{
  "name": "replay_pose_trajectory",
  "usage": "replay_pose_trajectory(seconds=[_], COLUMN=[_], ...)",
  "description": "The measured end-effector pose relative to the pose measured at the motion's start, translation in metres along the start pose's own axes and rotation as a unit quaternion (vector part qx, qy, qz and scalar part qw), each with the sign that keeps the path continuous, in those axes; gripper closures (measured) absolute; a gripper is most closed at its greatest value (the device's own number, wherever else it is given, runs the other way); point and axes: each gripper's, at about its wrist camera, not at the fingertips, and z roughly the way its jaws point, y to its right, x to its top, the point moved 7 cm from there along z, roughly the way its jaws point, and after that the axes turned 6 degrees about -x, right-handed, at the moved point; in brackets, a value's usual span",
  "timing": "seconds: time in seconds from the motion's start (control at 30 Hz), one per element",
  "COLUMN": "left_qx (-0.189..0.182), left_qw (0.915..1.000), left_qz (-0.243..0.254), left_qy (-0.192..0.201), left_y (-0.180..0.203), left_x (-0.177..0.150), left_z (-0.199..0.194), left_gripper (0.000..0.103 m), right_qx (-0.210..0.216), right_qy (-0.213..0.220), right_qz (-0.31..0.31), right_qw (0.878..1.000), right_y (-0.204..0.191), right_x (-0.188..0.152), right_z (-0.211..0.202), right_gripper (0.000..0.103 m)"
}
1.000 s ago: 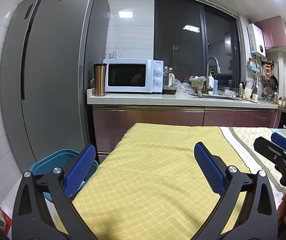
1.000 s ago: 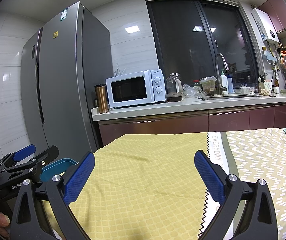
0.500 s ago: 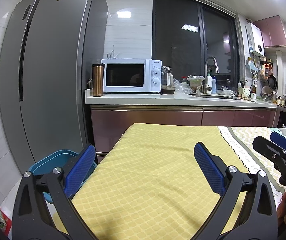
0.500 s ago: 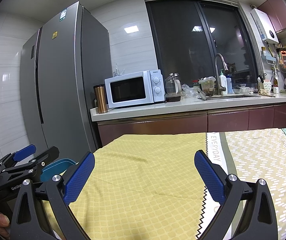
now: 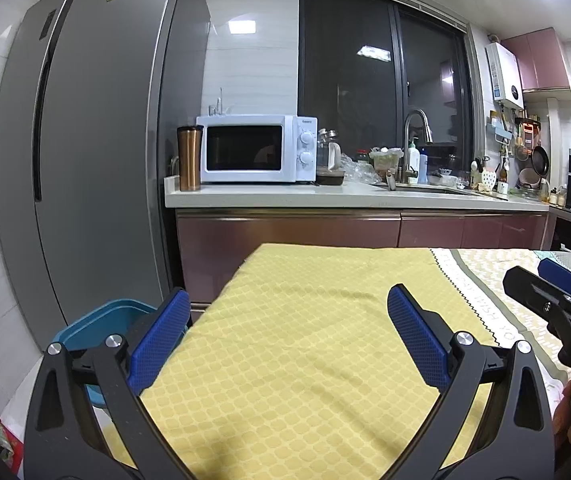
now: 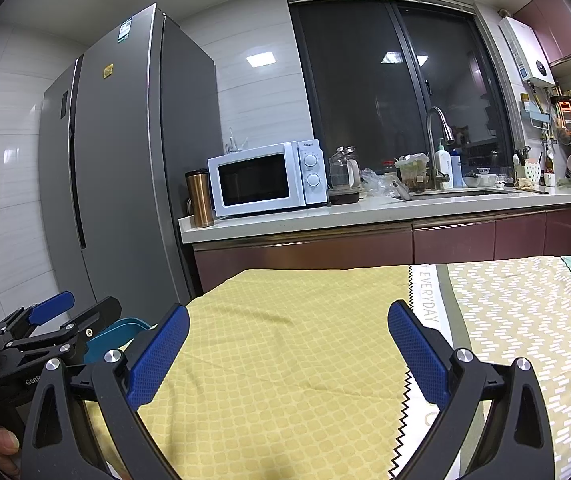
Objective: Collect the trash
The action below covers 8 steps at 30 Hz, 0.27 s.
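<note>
With both tongs [image 5: 285, 336] [image 6: 287, 340] agape, blue bin [image 5: 97, 320] upright beside yellow cloth [image 5: 305, 340].

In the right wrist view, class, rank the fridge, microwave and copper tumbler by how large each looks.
1. Fridge, by far the largest.
2. Microwave.
3. Copper tumbler, the smallest.
All three stand at a similar distance, so nearness hardly distorts the order.

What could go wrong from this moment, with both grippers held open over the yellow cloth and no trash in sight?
1. No trash shows on the yellow patterned tablecloth, so either open gripper, left or right, might pinch and drag the loose, wrinkled fabric.
2. The blue plastic bin sits low beside the table's corner, partly hidden; a drop could miss it.
3. The grippers are close together and could collide.
</note>
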Motion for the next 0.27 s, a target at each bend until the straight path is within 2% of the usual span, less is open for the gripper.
replay_pose_trajectory(seconds=[0.13,0.27], left_qx=[-0.011,-0.028], left_qw=[0.9994,0.9955], left_qz=[-0.007,-0.017], left_qy=[-0.033,-0.089], left_y=[0.002,0.002], left_x=[-0.006,-0.015], left_z=[0.012,0.038], left_gripper=[0.006,0.006], right_qx=[-0.004,-0.009], right_qy=[-0.008,-0.036], right_qz=[0.004,0.007], right_qw=[1.000,0.999], right_y=[0.004,0.012], right_x=[0.000,-0.003], right_z=[0.002,0.009], right_gripper=[0.007,0.007])
